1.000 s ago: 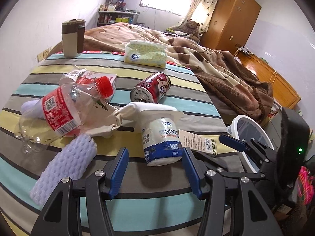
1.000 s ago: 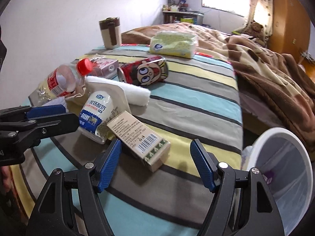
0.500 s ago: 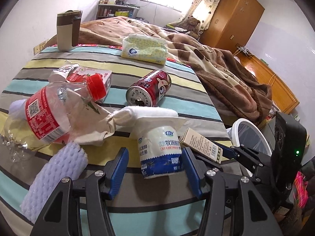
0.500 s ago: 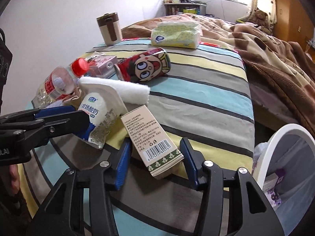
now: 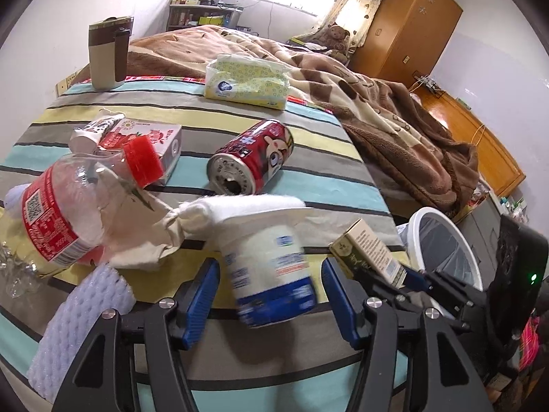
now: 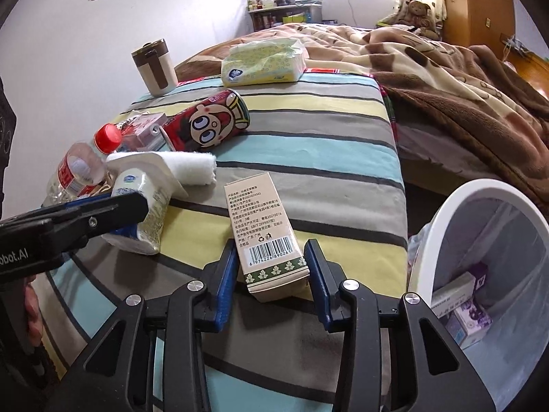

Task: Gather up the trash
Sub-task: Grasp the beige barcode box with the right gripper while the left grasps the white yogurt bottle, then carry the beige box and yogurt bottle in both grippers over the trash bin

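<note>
Blurring yogurt cup (image 5: 271, 267) label; left gripper (image 5: 271, 298) contact unclear.

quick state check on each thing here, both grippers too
left hand-held gripper: open, straddling the yogurt cup
yogurt cup: tilted, blurred
right hand-held gripper: shut on the carton
carton: clamped at its barcode end
red can: on its side
water bottle: capped, crumpled, lying down
trash bin: open, boxes inside
travel mug: upright

Red cartoon can (image 6: 206, 125); teal, yellow, grey striped cloth (image 6: 308, 158); seemingly blue-banded white cup (image 5: 271, 271).
</note>
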`<move>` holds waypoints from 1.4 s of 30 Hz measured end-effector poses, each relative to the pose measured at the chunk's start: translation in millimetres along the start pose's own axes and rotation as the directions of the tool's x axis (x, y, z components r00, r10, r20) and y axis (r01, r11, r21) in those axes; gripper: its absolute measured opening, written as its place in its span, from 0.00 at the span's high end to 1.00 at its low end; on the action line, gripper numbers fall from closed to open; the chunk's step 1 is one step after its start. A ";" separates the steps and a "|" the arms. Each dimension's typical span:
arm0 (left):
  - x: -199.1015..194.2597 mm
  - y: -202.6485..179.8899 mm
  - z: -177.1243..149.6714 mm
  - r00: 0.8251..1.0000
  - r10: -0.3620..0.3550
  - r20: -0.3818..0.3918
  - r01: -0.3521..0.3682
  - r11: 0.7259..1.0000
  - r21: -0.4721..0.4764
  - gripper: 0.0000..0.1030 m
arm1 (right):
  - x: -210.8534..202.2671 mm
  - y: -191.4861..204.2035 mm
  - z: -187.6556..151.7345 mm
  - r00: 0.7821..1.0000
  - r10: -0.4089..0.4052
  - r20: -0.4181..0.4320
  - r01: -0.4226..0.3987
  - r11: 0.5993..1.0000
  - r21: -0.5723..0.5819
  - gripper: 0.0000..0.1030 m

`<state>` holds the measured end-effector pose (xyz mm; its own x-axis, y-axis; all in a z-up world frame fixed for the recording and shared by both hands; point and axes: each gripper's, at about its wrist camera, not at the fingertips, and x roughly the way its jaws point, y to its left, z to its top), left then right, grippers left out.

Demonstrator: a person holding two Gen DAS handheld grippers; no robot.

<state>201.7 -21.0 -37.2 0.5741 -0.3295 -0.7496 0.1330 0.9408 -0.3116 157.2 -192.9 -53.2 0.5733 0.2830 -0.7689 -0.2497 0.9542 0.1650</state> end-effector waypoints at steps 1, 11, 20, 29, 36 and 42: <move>2.5 -0.3 0.8 1.000 -0.002 -0.006 0.002 1.000 -0.002 0.39 | -0.3 -0.2 0.0 1.000 0.000 0.001 0.000 1.000 0.002 0.61; 21.2 7.8 7.9 0.999 0.020 -0.029 -0.022 0.998 -0.056 0.39 | -0.2 -3.5 -0.3 1.000 0.002 0.007 -0.002 1.000 0.021 0.61; 30.4 8.2 11.6 0.999 0.014 -0.036 -0.016 0.997 -0.077 0.44 | -0.7 -5.6 -1.1 1.000 -0.001 0.011 0.001 0.999 0.034 0.61; 26.3 3.2 9.8 0.999 0.019 -0.027 -0.020 0.998 -0.061 0.52 | -4.6 -7.6 -2.4 0.999 -0.005 0.032 0.004 0.999 0.045 0.62; 10.9 -5.7 6.6 1.000 0.011 0.013 -0.011 0.999 -0.033 0.52 | -11.9 -10.2 -5.0 0.998 -0.003 0.057 -0.001 0.997 0.071 0.63; -2.5 -13.1 4.0 0.999 -0.007 0.033 0.007 1.000 -0.019 0.52 | -23.6 -13.9 -8.2 0.996 -0.002 0.093 -0.007 0.995 0.103 0.64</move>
<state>201.7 -32.3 -28.9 0.5995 -0.3329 -0.7279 0.1216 0.9367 -0.3282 140.7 -213.6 -42.5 0.6437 0.2888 -0.7087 -0.1726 0.9570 0.2332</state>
